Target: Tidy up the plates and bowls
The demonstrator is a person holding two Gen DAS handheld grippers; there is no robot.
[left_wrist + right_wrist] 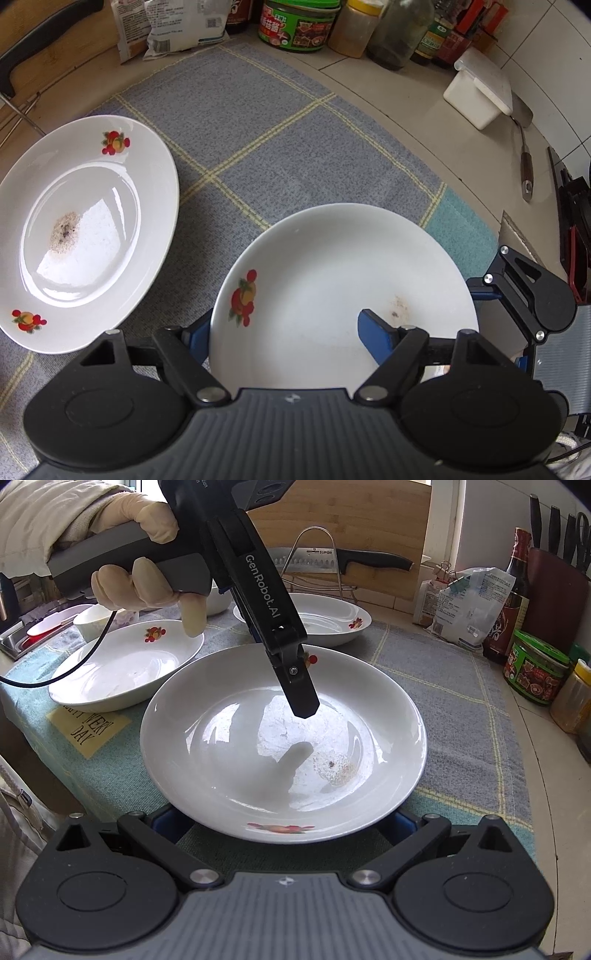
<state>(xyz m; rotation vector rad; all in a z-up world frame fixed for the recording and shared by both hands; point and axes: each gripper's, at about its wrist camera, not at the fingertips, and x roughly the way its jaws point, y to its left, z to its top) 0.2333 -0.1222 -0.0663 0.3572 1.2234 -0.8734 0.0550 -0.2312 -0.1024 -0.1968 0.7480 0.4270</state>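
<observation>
Plates fill both wrist views, on a grey-blue checked cloth with yellow lines (258, 147) spread over the counter.

Left wrist view: the left gripper (284, 338) points steeply down and straddles the near rim of a white ceramic plate with a red fruit motif (343, 280). One blue finger lies over the plate's inside at about 5 o'clock; the other sits outside the rim at about 8 o'clock. The jaws stand roughly half open, and whether the pads actually press the rim cannot be told. A second white plate with fruit motifs and a brown smear (81, 229) lies at 9 o'clock, apart from the first. Jars and sauce bottles (299, 26) line the far edge at 12 o'clock.

Right wrist view: the right gripper (284, 825) sits low at the near rim of the same plate, at 6 o'clock, its blue fingers wide apart on either side with the rim between them; contact cannot be told. A gloved hand (144, 579) holds the left gripper above the plate, one dark finger reaching into the bowl. Two further white plates (125, 664) lie at 10 and 12 o'clock.
</observation>
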